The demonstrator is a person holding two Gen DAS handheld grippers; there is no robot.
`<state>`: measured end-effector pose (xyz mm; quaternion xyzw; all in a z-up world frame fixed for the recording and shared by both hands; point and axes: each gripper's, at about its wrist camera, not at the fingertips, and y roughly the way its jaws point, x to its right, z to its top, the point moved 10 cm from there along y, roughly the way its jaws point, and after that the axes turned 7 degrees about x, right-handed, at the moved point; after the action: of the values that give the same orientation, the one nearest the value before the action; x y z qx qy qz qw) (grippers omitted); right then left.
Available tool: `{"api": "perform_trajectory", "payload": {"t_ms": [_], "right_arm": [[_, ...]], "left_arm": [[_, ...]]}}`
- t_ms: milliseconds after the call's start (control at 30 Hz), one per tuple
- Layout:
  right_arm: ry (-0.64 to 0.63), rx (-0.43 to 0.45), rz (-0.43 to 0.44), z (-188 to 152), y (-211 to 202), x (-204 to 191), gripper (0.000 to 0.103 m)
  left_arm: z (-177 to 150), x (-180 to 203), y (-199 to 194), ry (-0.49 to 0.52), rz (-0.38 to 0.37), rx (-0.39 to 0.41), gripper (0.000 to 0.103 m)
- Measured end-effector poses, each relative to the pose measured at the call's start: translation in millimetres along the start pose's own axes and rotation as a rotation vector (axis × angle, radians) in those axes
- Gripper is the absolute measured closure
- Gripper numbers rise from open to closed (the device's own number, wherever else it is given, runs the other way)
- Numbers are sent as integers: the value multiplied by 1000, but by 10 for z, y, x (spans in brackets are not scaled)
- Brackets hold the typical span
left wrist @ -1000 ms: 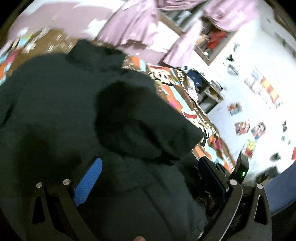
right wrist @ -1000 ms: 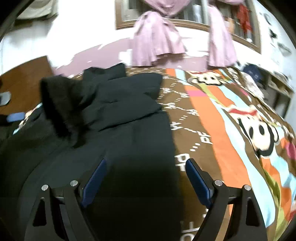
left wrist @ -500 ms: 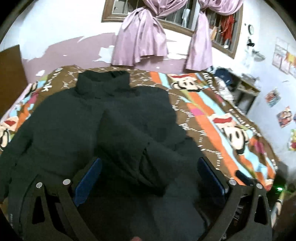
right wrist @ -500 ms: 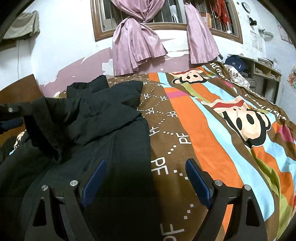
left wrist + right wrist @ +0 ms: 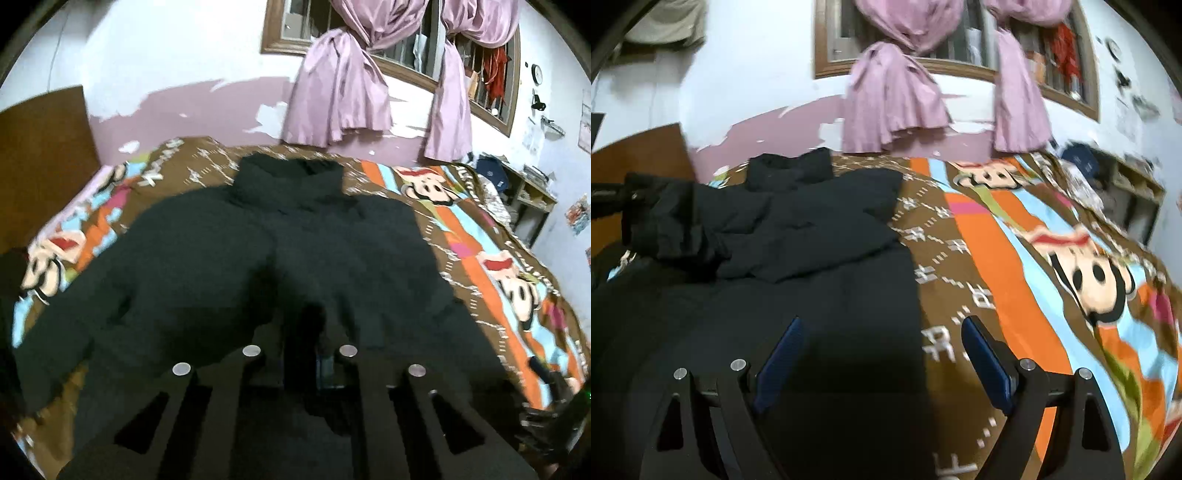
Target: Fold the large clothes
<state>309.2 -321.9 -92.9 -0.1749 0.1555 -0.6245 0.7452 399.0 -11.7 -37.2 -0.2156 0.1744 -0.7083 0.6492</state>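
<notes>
1. Black jacket [image 5: 229, 258] lies spread on the bed's cartoon bedspread [image 5: 476, 236], collar toward the window wall
2. Left gripper [image 5: 319, 354] has just been closing; its jaws stand clenched on a fold of the jacket
3. Right gripper [image 5: 882, 354] hovers released, jaws wide, over the jacket's edge, gripping nothing

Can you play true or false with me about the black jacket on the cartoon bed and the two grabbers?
1. The black jacket lies on the cartoon bedspread. True.
2. The right gripper is pinching the jacket. False: its jaws stand wide open, nothing pressed between them.
3. The left gripper is wide open. False: its jaws have just been closing and are shut on jacket fabric.
4. The curtains are pink-purple and tied up. True.
</notes>
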Motion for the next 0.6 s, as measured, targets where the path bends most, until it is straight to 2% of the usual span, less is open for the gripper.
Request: {"api": "perform_trajectory", "payload": {"t_ms": [100,200,333,433,600], "right_arm": [[11,-1,70,276,188,-197,16],[38,-62,117,516,568,-388,15],[37,-88,175,727,1172,-774,15],[-43,-106,194,679,1545,-1145,15],[-178,-227,158,182,2000,-1483,15]], "left_arm": [[8,-304,88,37,16,-15,95],[-56,-589,315,76,34,-93,95],[-161,-972,579,46,49,-174,95],[-265,-1206,721,-18,18,-221,94],[-419,-1408,803,-14,28,-254,90]]}}
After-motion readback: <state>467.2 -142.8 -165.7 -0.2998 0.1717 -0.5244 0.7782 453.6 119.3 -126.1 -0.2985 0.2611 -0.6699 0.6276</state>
